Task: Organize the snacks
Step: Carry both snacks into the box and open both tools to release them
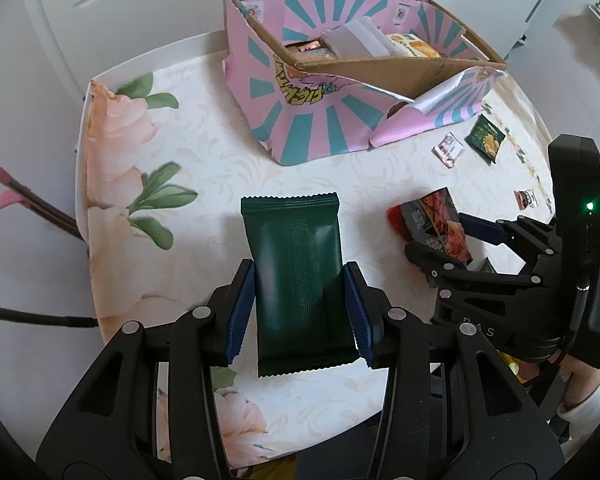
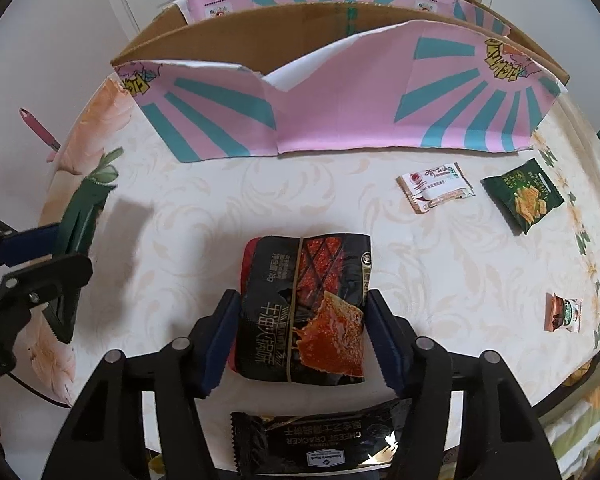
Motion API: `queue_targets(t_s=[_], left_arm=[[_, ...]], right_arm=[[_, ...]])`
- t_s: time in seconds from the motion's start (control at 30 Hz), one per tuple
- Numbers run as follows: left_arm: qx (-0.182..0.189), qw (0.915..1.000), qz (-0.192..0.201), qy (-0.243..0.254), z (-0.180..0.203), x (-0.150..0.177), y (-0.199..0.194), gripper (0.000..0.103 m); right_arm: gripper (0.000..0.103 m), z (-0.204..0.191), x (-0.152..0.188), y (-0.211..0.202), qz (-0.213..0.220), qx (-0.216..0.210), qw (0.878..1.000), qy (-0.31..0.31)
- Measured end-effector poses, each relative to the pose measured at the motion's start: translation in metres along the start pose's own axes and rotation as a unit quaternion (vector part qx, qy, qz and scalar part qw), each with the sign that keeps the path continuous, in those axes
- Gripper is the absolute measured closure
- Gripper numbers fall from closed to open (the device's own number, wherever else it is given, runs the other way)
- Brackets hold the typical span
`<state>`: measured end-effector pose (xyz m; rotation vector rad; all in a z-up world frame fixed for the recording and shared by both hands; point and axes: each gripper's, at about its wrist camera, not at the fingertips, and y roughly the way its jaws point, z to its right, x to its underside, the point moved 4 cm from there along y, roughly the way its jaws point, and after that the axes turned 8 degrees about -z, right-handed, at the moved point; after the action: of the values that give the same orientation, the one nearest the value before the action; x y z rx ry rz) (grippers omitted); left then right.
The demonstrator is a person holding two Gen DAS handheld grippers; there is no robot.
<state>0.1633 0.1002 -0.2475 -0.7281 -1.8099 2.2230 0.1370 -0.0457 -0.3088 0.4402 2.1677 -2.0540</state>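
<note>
Floral table (image 2: pixel 188 208): L gripper (image 1: pixel 300 312) clamps green packet (image 1: pixel 296 276); R gripper (image 2: pixel 300 340) grips black-red pouch (image 2: pixel 304 312); cracker pack (image 2: pixel 324 444) in R view only.

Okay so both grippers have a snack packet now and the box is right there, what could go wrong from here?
1. The left hand-held gripper pinches only the lower half of the dark green packet, so the packet may swing or slip out.
2. The black and red packet in the right hand-held gripper looks soft and crumpled, so it might slide loose.
3. The pink box has a torn front flap that either packet could snag on.
</note>
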Motion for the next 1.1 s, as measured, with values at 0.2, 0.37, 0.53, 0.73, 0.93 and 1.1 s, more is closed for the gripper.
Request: queue_targets(t_s=[0.2, 0.37, 0.53, 0.73, 0.93, 1.1], left_arm=[[0.003, 1.0000, 0.008, 0.001, 0.003, -0.002, -0.009, 0.063], [0.005, 0.9997, 0.023, 0.002, 0.008, -0.006, -0.024, 0.063], [0.014, 0.9986, 0.052, -0.002, 0.014, -0.019, -0.053, 0.063], [0.020, 0.9949, 0.097, -0.018, 0.022, -0.050, -0.089, 0.062], [0.012, 0.9900, 0.131, -0.050, 0.032, -0.094, -0.104, 0.062], [0.003, 0.9867, 0.139, -0.084, 0.042, -0.135, -0.100, 0.062]], right_arm=[[0.046, 0.008, -0.002, -0.007, 0.005, -0.018, 1.000, 0.015], [0.046, 0.024, -0.006, -0.027, 0.016, -0.031, 0.999, 0.022], [0.046, 0.037, -0.012, -0.061, 0.034, -0.042, 0.998, 0.028], [0.046, 0.042, -0.033, -0.119, 0.069, -0.052, 0.996, 0.026], [0.046, 0.055, -0.075, -0.156, 0.111, -0.064, 0.992, 0.006], [0.046, 0.077, -0.111, -0.166, 0.128, -0.080, 0.988, -0.020]])
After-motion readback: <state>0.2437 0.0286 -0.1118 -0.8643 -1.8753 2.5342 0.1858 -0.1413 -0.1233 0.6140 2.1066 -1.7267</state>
